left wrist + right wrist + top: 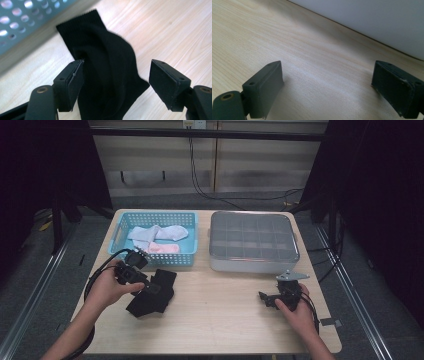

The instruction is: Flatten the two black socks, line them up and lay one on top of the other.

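Our left gripper (116, 80) stands with its jaws apart over the black sock (105, 75): one pad brushes the fabric at a fold, the other stands clear of it over bare wood, so nothing is clamped. The sock lies crumpled on the wooden table (225, 320), its ribbed cuff pointing toward the blue basket (117, 232) just behind it. In the high view we see the same gripper (150, 287) at the top of the sock (152, 295), which rests in front of the basket's near wall, touching nothing else.

Our right gripper (327, 87) is also spread wide, with bare tabletop between its pads and the pale wall of the lidded tray (372, 22) rising beyond. From above, that gripper (272, 297) sits near the table's right front, just short of the grey compartment tray (295, 247), whose clear lid is on.

We judge the work to be sorting socks out of the basket. One black sock is out and laid on the table; a light blue sock (172, 232), a pink one (162, 248) and another pale one (142, 234) remain inside. The tray is closed, so nothing has gone into a compartment, and most of the job looks ahead of us.
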Tool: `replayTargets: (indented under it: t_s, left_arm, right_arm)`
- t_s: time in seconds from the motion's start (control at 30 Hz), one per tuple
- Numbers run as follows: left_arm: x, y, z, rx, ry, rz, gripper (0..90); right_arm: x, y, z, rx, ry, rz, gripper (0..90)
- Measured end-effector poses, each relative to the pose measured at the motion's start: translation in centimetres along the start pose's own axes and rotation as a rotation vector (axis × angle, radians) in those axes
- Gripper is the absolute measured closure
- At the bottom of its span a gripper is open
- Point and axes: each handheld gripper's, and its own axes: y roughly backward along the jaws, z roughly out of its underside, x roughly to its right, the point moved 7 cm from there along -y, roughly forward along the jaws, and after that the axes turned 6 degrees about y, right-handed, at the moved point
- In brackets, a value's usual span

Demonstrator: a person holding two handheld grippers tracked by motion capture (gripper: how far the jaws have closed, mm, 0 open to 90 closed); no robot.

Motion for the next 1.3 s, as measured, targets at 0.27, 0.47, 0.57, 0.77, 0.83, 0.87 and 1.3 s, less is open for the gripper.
replayTargets:
  t_s: [0.27, 0.47, 0.57, 0.77, 0.83, 0.87, 1.3]
  left_arm:
    - [0.7, -0.1, -1.6, 0.007, -0.005, 0.01, 27.5]
    - [0.2, -0.7, -1.1, 0.002, 0.004, -0.019, 28.4]
    - [-0.5, -0.9, -0.4, -0.02, -0.006, -0.057, 32.0]
    - [-1.4, -1.7, 0.5, -0.009, 0.006, -0.06, 42.5]
    - [-1.2, -1.9, 0.7, -0.003, 0.005, -0.031, 51.6]
    - [-1.1, -1.9, 0.7, -0.004, 0.008, -0.016, 53.8]
    - [5.2, -2.5, -0.6, -0.033, -0.24, 0.03, 84.7]
  right_arm:
    - [0.0, 0.0, 0.0, 0.0, -0.001, 0.001, 9.1]
    - [0.0, 0.0, 0.0, 0.004, 0.002, 0.007, 9.4]
    - [-0.2, 0.3, 0.1, -0.013, -0.003, 0.006, 12.2]
    - [-1.2, 0.9, -0.4, -0.015, 0.029, -0.044, 12.6]
    - [-1.8, 1.0, -0.6, -0.018, 0.04, -0.062, 13.1]
    - [-2.1, 0.9, -0.7, -0.014, 0.048, -0.069, 13.3]
    - [-7.4, 0.5, -3.2, -0.035, 0.201, -0.183, 16.8]
